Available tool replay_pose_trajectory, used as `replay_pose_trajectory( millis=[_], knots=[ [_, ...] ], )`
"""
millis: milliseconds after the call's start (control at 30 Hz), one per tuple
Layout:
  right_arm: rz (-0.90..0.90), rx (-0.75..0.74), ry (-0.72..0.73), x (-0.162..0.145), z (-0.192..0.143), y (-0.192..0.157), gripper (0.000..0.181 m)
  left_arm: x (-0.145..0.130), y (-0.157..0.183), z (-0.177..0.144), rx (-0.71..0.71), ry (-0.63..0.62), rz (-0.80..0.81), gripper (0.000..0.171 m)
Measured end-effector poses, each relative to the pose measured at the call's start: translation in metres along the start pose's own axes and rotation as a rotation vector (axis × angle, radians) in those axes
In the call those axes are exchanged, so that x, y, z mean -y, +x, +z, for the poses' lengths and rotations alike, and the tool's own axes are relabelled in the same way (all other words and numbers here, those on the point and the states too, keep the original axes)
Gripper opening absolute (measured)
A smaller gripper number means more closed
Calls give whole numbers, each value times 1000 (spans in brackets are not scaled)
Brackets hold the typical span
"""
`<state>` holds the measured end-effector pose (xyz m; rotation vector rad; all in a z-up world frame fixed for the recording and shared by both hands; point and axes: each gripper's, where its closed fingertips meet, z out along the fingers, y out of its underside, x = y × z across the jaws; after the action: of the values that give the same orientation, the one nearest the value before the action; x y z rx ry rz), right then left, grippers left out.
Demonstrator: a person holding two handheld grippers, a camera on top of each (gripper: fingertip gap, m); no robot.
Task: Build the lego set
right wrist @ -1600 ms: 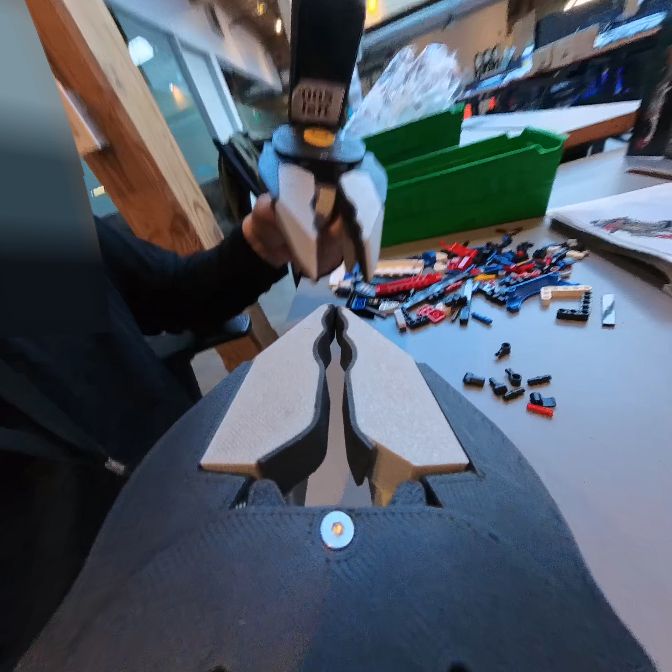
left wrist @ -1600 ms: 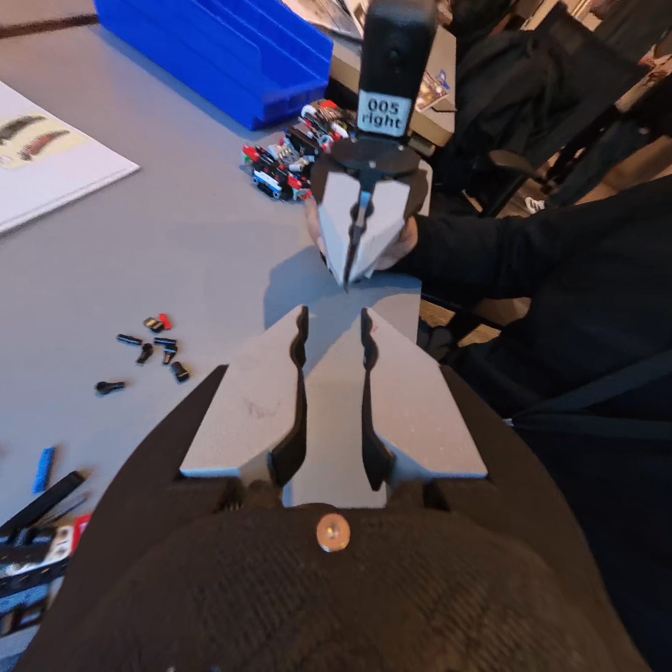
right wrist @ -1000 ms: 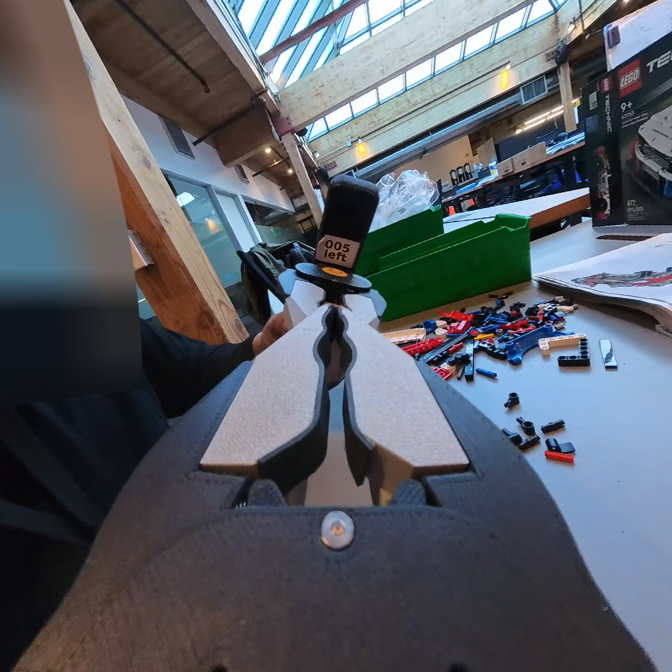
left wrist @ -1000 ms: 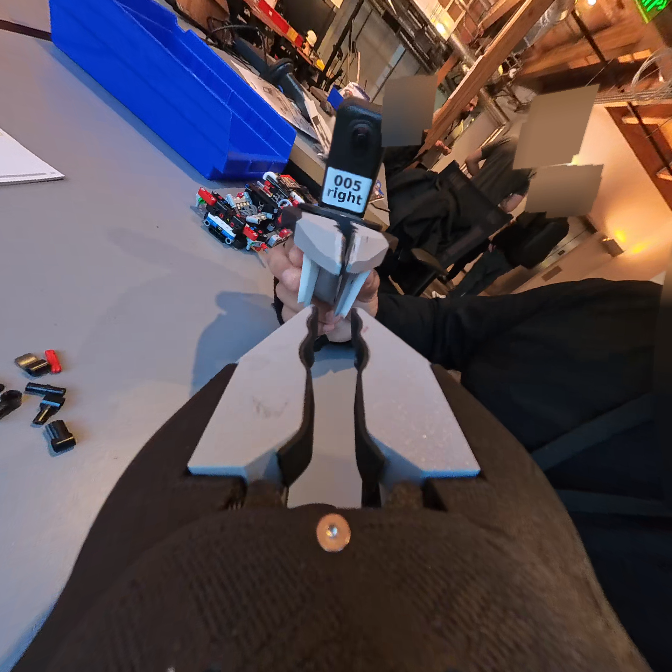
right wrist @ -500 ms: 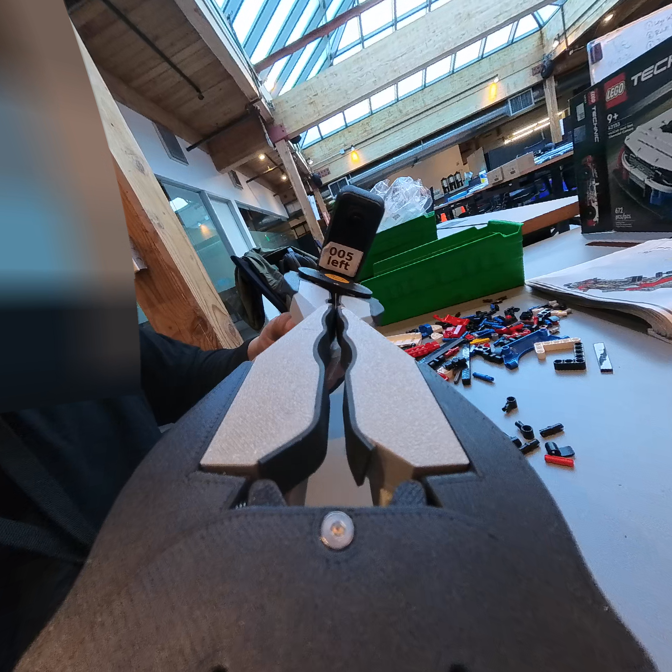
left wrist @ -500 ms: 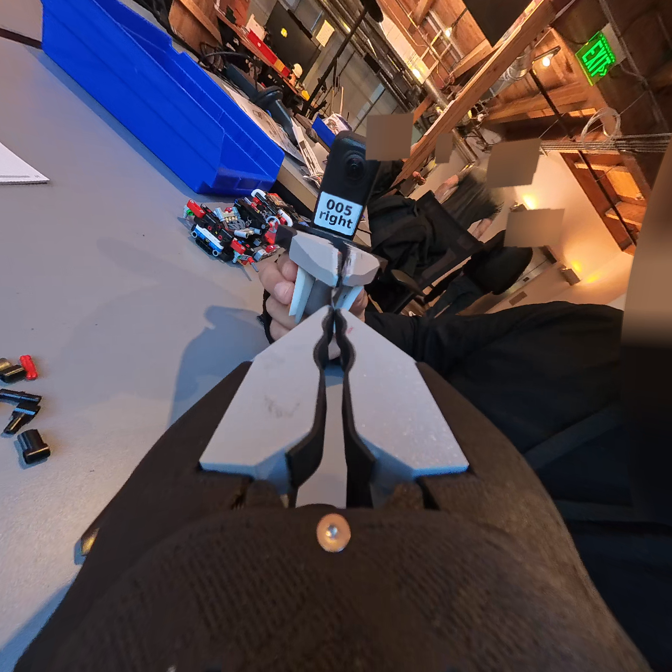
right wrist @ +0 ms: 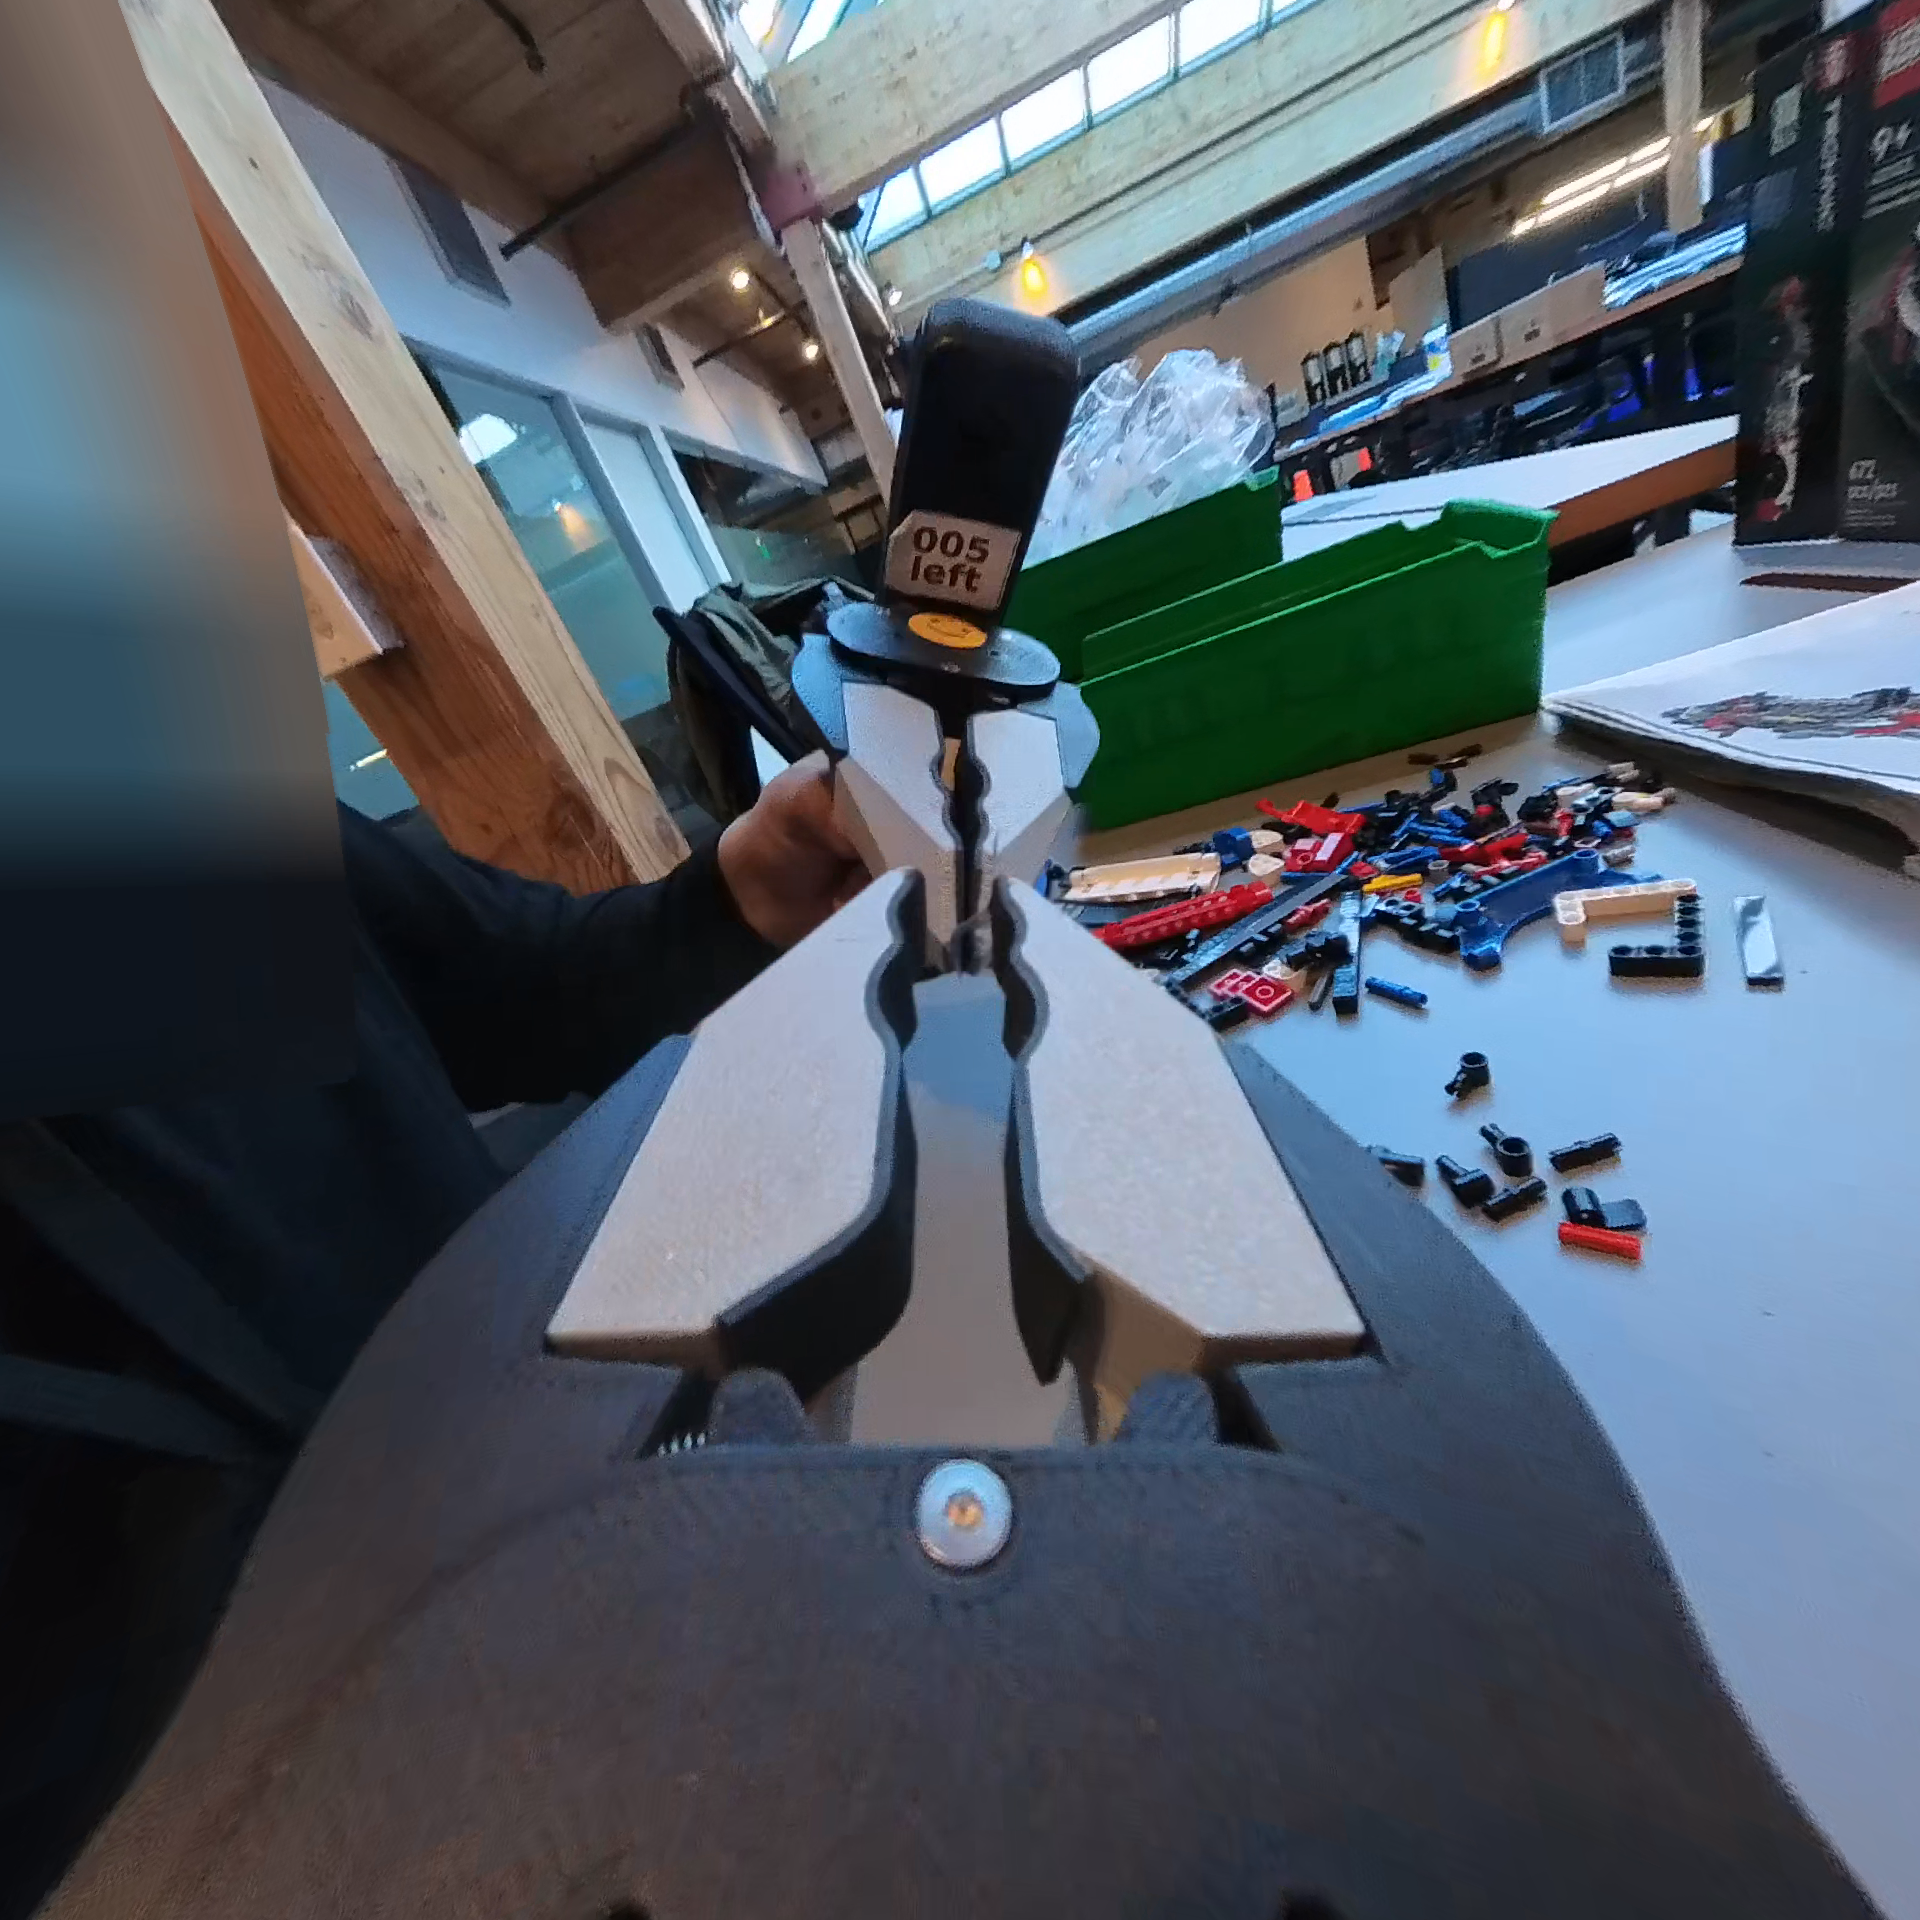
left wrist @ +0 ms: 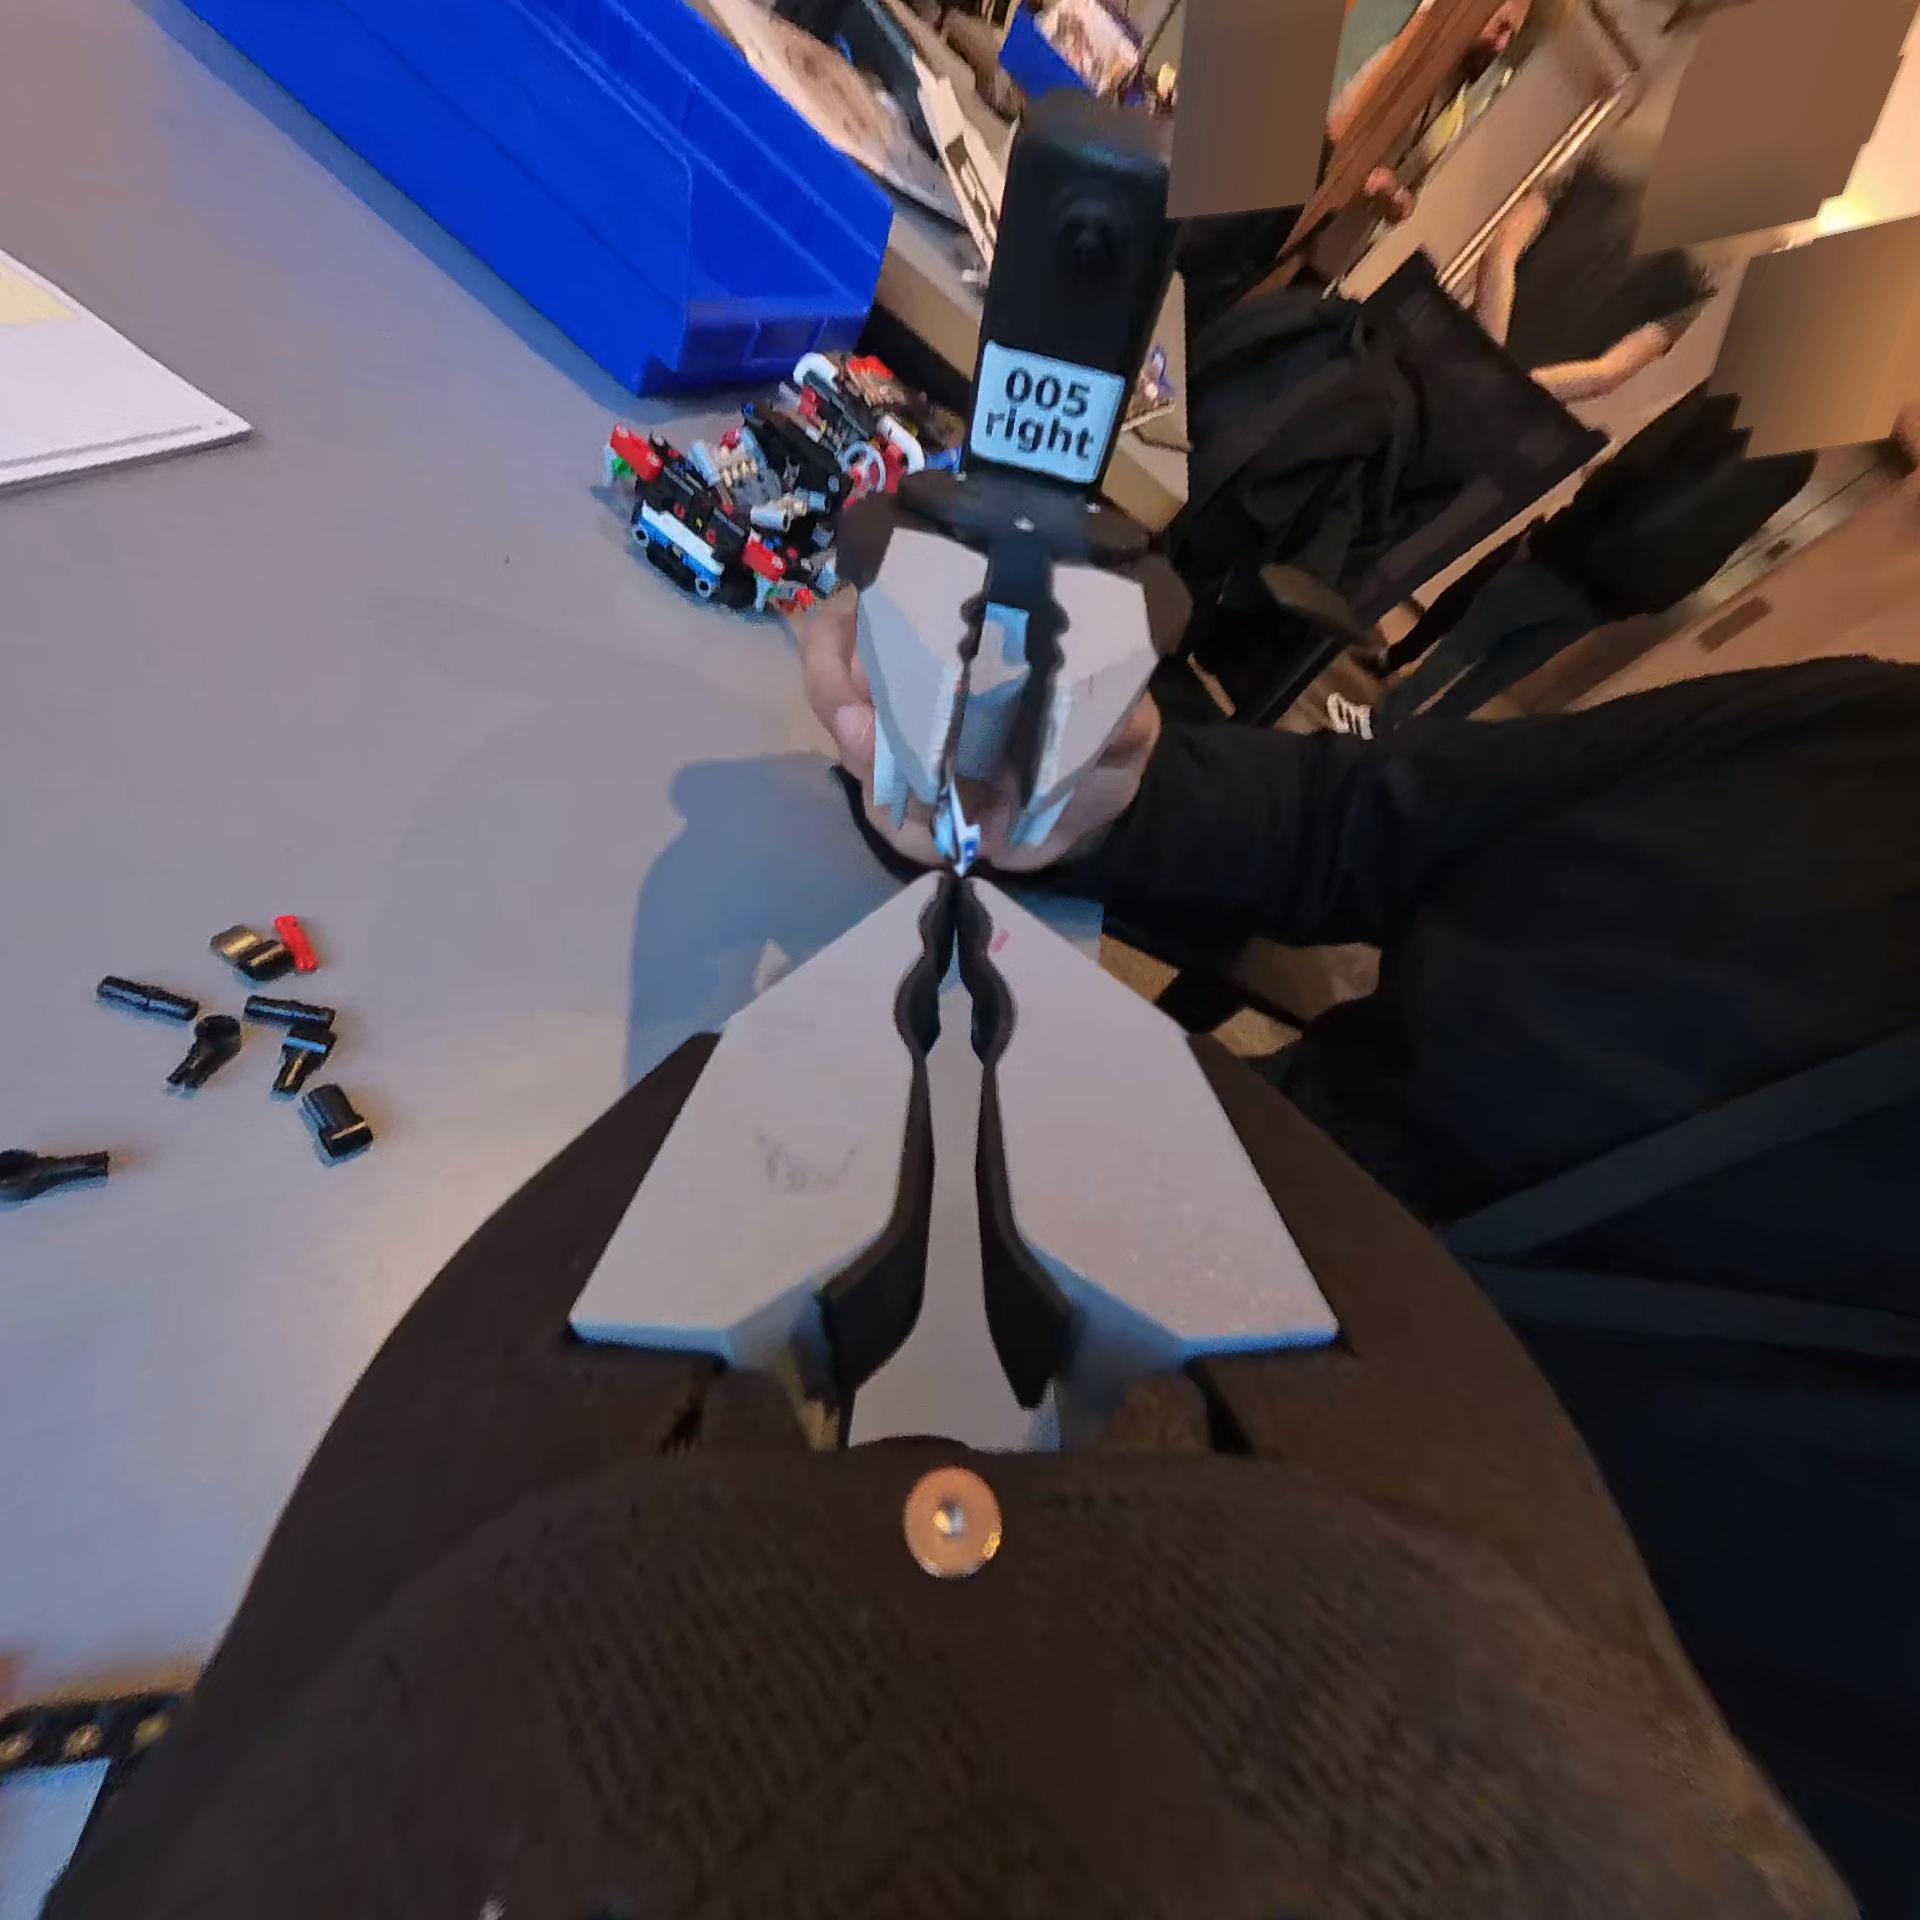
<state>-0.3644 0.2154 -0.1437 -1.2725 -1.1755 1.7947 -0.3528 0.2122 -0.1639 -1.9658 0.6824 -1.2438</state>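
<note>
My left gripper [left wrist: 951,896] is pinched nearly shut on a small blue piece [left wrist: 954,831]; my right gripper [right wrist: 956,925] stands narrowly parted. Both meet over the grey table [left wrist: 364,644] edge, loose lego parts [right wrist: 1403,894] before green bins [right wrist: 1309,665], timber beams and skylights overhead

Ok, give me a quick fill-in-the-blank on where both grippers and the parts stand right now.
1. The left gripper is ___ on a small blue piece.
2. The right gripper, facing it tip to tip, is ___.
3. Behind the loose brick pile stands a ___ bin.
4. Beside the black pins lies one ___ pin.
Missing words: shut; open; green; red.
</note>
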Motion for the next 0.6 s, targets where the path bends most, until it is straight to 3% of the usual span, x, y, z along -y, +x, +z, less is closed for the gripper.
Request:
replay_pose_trajectory(
  millis=[167,267,367,467,600],
  knots=[
    [1,-21,40,13,-10,4,13,-16,-1,1,13,-107,10,0],
    [-20,-30,-11,12,-16,7,14,-21,-6,-1,72,-164,57,0],
    [-109,-86,-210,-10,-13,10,15,-30,-12,-7,158,-254,126,0],
    [-210,-118,-415,-34,-9,9,18,-50,-24,-17,303,-439,238,0],
    [-302,-128,-540,-51,-2,2,16,-67,-27,-23,380,-571,316,0]
  ],
)
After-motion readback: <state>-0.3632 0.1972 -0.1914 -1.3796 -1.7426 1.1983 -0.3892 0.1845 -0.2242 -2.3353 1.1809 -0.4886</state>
